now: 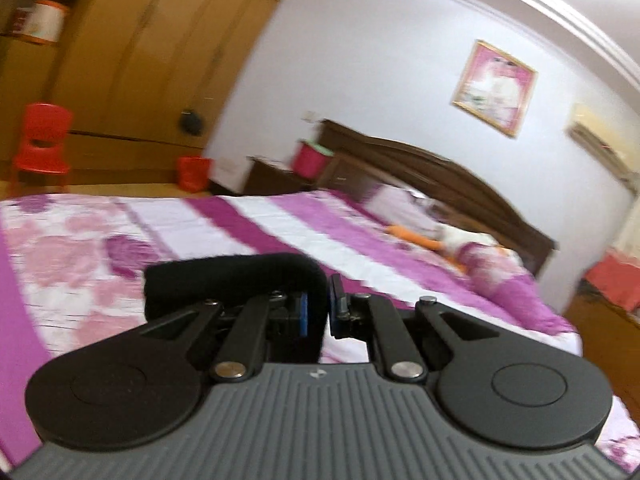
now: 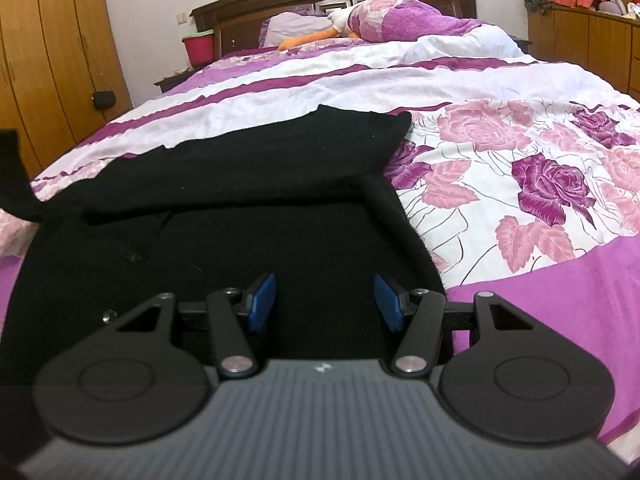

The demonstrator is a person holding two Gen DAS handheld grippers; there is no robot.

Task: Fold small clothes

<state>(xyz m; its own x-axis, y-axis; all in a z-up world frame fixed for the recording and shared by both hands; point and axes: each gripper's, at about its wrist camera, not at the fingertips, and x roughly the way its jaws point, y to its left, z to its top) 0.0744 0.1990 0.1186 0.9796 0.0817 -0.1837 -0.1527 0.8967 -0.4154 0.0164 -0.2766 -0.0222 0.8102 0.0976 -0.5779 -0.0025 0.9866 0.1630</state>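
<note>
Slippage is the big worry here, imo. Going left to right: the left gripper (image 1: 318,308) is clamping its blue pads on a strip of the black knit garment (image 1: 236,280), and that strip is curling up and over the left finger toward 10 o'clock. The view is smeary with motion blur, so I'm guessing it's swinging fast, and only a narrow bit of fabric is sitting between the pads. If the grip is that shallow, the sleeve or hem could pop out mid-fold and flop down crooked. Past it the purple and white floral bedspread (image 1: 100,240) is stretching out toward the dark wooden headboard (image 1: 420,164) at 1 o'clock.

Over on the right side, the right gripper (image 2: 325,302) is hanging wide open above the garment, pads well apart, holding nothing. The other risk: if it's not pinning anything, the body of the garment may drag along when the left side pulls, wrecking the crease.

The black knit garment (image 2: 248,200) itself is lying spread on the bedspread, soft and floppy looking, with one layer already doubling over along a fold edge running 9 to 2 o'clock. A lifted bit is showing at the far 9 o'clock edge, and small buttons are dotting the front.
</note>
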